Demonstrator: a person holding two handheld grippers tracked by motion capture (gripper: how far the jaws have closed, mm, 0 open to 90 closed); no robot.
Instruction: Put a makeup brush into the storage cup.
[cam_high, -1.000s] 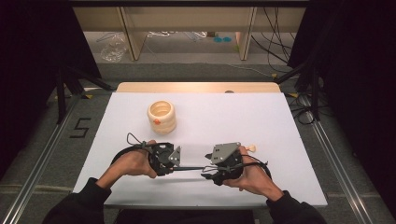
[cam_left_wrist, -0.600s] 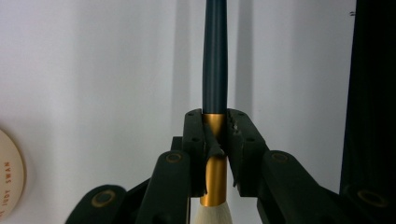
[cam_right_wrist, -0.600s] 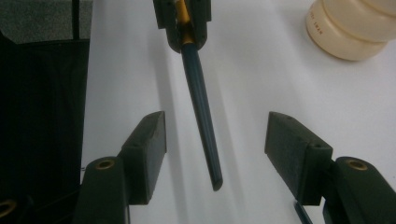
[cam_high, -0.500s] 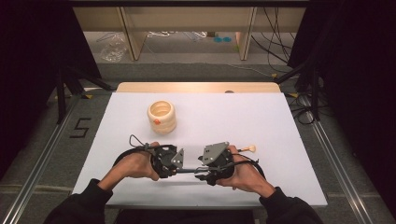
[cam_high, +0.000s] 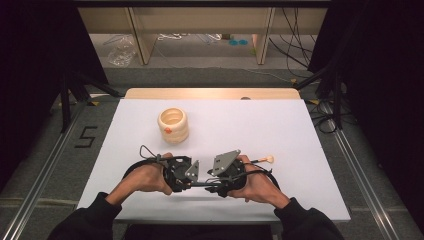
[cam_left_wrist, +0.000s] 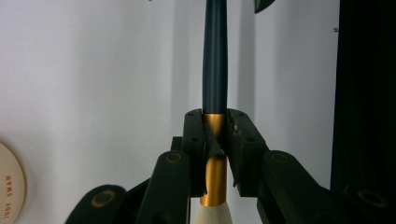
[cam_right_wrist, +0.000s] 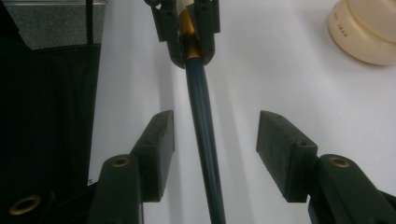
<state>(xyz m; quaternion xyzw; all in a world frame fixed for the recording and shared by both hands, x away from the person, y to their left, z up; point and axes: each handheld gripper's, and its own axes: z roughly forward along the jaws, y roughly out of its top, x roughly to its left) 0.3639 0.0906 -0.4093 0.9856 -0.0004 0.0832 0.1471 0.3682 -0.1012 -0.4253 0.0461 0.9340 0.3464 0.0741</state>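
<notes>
Handover step above the white worktop: left hand-held gripper pinches the brush ferrule near the cream jar, right hand-held gripper has just been closing, unpressed, around its handle, probably gripping next.

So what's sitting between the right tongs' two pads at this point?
The brush's dark handle runs between the right tongs, which have just been closing; gaps on both sides, no contact, per the right gripper view.

Bright even overhead light; soft shadows, dark surroundings.
</notes>
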